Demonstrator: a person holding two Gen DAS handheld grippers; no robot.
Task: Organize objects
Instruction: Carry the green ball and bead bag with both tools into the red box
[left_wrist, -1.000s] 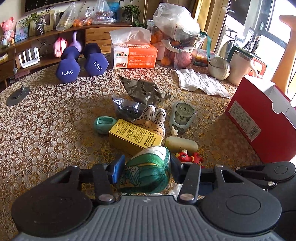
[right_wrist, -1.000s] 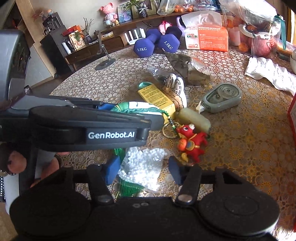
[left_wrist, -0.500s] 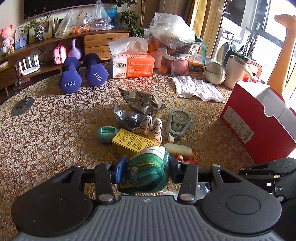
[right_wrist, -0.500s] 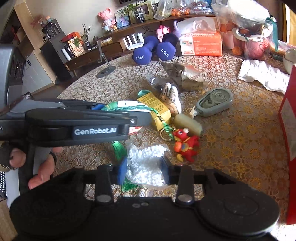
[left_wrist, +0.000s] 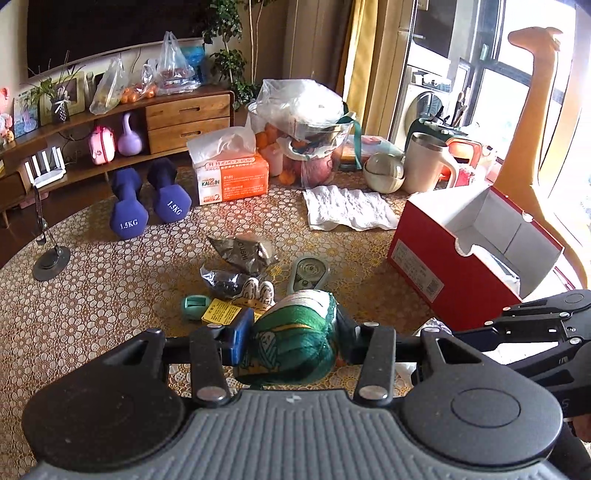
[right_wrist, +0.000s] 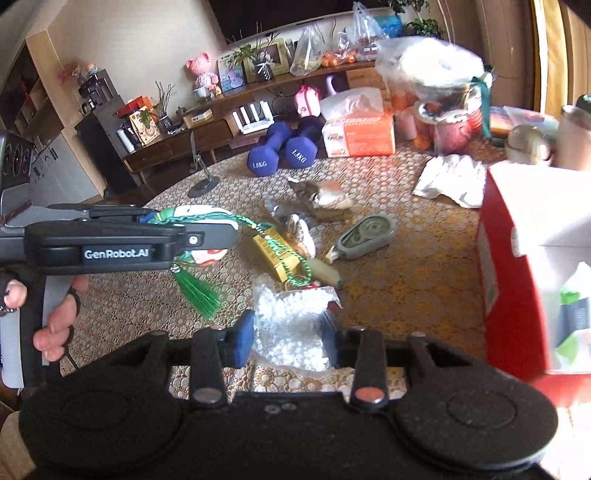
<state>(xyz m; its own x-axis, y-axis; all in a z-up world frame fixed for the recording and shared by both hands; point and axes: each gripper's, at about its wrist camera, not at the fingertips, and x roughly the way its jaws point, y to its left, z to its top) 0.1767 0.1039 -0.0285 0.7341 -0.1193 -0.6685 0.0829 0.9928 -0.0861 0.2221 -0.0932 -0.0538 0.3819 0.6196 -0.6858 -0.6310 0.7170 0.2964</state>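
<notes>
Green netting wraps a rounded pouch (left_wrist: 295, 332) that the left claw (left_wrist: 291, 334) clamps between its two fingers, held above the patterned tabletop (left_wrist: 110, 280); a green cord and tassel (right_wrist: 197, 290) hang from it in the right wrist view. The right claw (right_wrist: 288, 338) is closed on a clear bag of white beads (right_wrist: 291, 328), also lifted clear. At two o'clock from the left claw stands an open red box (left_wrist: 458, 273); in the right wrist view something green and white already lies inside it. Judging from this, sorting is under way but far from done: at twelve o'clock a yellow carton (left_wrist: 225, 312), a grey tape dispenser (left_wrist: 308, 271), two foil packets (left_wrist: 243, 253), a small teal roll (left_wrist: 194, 306) and a striped rabbit-shaped toy (left_wrist: 256, 291) are on the tabletop, seemingly waiting to be sorted.
</notes>
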